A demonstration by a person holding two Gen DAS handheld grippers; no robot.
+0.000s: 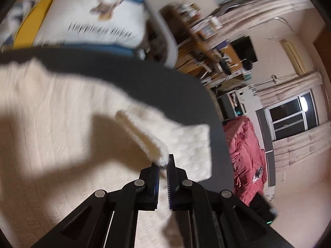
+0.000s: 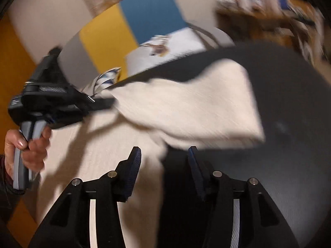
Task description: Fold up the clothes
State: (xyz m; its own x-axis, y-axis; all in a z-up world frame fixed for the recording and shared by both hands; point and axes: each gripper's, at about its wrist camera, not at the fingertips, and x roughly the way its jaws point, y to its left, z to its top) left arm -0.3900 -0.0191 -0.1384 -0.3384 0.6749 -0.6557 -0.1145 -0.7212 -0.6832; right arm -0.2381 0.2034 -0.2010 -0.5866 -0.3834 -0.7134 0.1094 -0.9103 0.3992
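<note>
A cream knitted garment lies spread on a round black table. My left gripper is shut on a ribbed edge of the cream garment and lifts it off the cloth below. In the right wrist view the same garment covers the table, with one part folded over. My right gripper is open and empty, just above the garment's near edge. The left gripper shows there at the left, held by a hand, its tip at the cloth.
A white printed cushion lies on a blue and yellow surface beyond the table. A red cloth heap sits on the floor at the right. Cluttered wooden shelves stand behind. Both views are motion-blurred.
</note>
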